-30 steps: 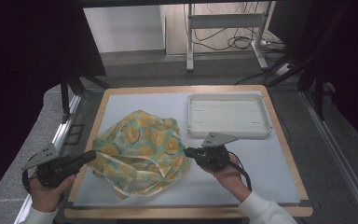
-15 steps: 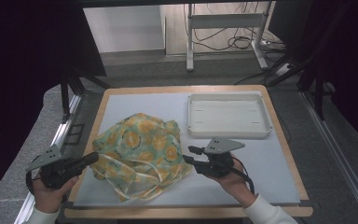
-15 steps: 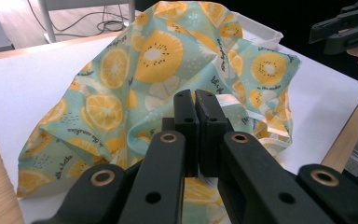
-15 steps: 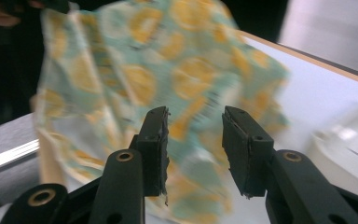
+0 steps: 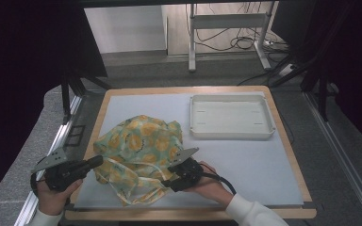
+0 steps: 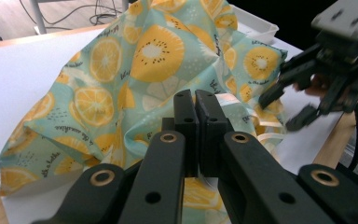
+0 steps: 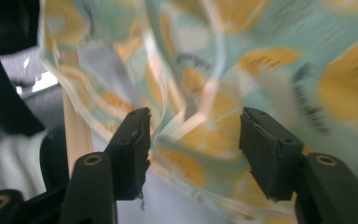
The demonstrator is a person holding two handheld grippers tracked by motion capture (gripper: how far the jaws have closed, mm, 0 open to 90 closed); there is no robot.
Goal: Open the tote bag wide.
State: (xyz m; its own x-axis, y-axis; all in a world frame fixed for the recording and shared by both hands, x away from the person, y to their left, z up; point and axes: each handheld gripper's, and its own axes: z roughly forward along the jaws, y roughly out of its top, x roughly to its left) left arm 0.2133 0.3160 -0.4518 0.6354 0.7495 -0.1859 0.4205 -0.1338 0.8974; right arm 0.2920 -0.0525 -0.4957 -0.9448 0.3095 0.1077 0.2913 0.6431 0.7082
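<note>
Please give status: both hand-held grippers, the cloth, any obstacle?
Left hand-held gripper shut at the cloth edge. Right hand-held gripper just opening, cloth between jaws, unpinched. White tray stands apart, no obstacle.

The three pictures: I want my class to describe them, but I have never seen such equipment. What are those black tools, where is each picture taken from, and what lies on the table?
A person holds a hand tool with two black jaws in each hand. The high view looks down on the table; the other two come from cameras riding on each tool. On the table lie a crumpled lemon-print cloth and an empty white tray. The left tool is shut at the cloth's edge; whether it pinches cloth is unclear. The right tool has just been opening, with cloth between its jaws, unpressed.
</note>
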